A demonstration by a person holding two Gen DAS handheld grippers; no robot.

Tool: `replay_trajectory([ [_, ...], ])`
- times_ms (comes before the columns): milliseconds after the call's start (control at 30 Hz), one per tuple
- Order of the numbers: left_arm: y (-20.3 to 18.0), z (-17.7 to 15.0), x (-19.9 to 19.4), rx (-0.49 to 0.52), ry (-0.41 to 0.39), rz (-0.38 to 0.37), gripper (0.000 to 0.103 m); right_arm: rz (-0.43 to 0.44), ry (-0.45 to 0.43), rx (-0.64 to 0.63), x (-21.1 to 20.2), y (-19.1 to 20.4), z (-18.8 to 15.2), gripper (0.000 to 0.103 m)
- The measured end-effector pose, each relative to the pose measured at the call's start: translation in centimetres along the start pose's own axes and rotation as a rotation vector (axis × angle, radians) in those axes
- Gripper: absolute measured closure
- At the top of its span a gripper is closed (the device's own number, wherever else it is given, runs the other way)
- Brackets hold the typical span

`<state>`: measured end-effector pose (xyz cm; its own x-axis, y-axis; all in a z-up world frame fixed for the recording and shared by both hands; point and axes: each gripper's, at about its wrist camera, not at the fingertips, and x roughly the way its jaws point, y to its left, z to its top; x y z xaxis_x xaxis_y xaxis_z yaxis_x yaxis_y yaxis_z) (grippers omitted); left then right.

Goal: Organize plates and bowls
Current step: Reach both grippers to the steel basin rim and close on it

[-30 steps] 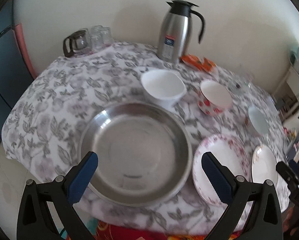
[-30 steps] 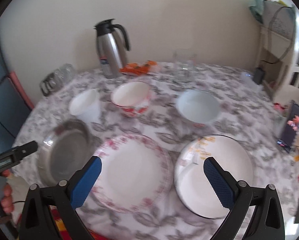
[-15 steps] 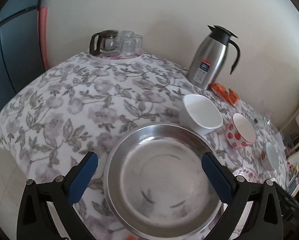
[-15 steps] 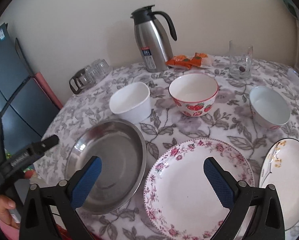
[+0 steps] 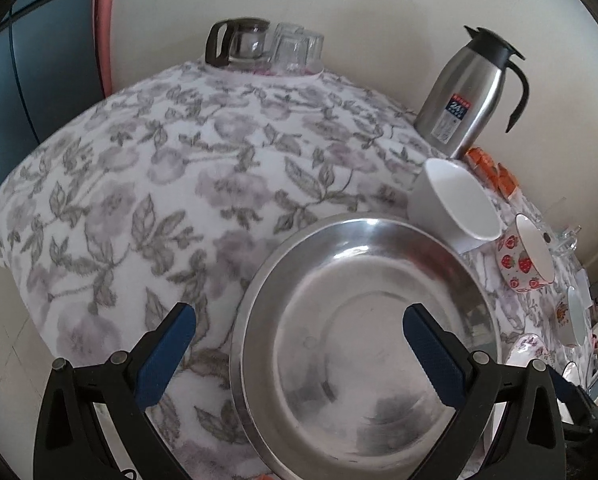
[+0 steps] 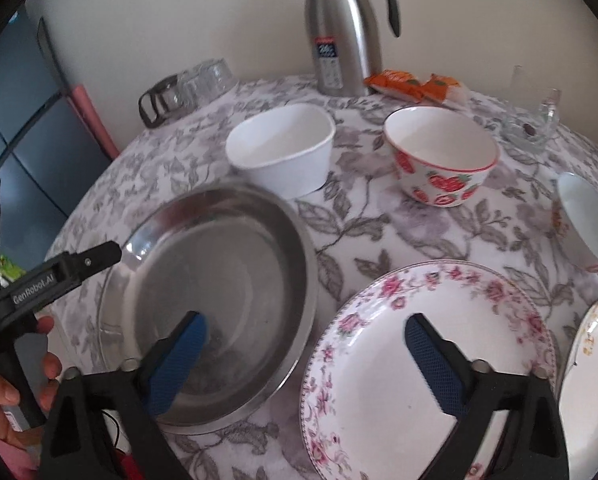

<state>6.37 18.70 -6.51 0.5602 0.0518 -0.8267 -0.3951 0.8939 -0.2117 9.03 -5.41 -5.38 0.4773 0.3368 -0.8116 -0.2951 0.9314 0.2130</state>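
A steel plate (image 5: 363, 344) lies at the table's near left edge. My left gripper (image 5: 299, 344) hovers over it, open, with the plate's left rim between the fingers. One left fingertip reaches the same rim in the right wrist view. My right gripper (image 6: 307, 356) is open with its jaws closing; it straddles the steel plate's (image 6: 219, 280) right rim and the rose-patterned plate's (image 6: 379, 380) left rim, and the pads press on nothing. Behind stand a white bowl (image 6: 283, 148), a strawberry bowl (image 6: 443, 156) and a pale bowl (image 6: 587, 220). A gold-trimmed plate (image 6: 591, 360) lies far right.
A steel thermos (image 6: 339, 32), orange packets (image 6: 411, 84) and a glass mug (image 6: 539, 120) line the back by the wall. A glass jug (image 5: 239, 44) and tumblers (image 5: 299, 48) sit at the back left. A hand (image 6: 3, 380) holds the left gripper beyond the table's left edge.
Both grippers have dropped closer to the table and swung left, so the steel plate looms larger in each view. The right fingers stand slightly closer together.
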Motion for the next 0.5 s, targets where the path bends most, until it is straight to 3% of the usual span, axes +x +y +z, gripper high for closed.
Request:
replay_trajectory([
  [33, 0.2, -0.1, 0.3, -0.006, 0.011, 0.001, 0.0, -0.002, 0.002, -0.008, 0.3, 0.1, 0.0, 0.023],
  [100, 0.6, -0.1, 0.8, -0.02, 0.031, -0.01, 0.0, -0.006, 0.008, -0.011, 0.9, 0.2, 0.2, 0.024],
  [233, 1.0, -0.2, 1.7, -0.037, 0.065, -0.052, 0.0, 0.018, 0.018, -0.002, 1.8, 0.2, 0.8, 0.042],
  [300, 1.2, -0.2, 1.8, -0.046, 0.068, -0.06, 0.0, 0.021, 0.024, 0.004, 2.3, 0.2, 1.0, 0.045],
  [500, 1.0, -0.2, 2.2, -0.041, 0.085, -0.026, 0.003, 0.016, 0.049, 0.008, 3.6, 0.3, 1.5, 0.061],
])
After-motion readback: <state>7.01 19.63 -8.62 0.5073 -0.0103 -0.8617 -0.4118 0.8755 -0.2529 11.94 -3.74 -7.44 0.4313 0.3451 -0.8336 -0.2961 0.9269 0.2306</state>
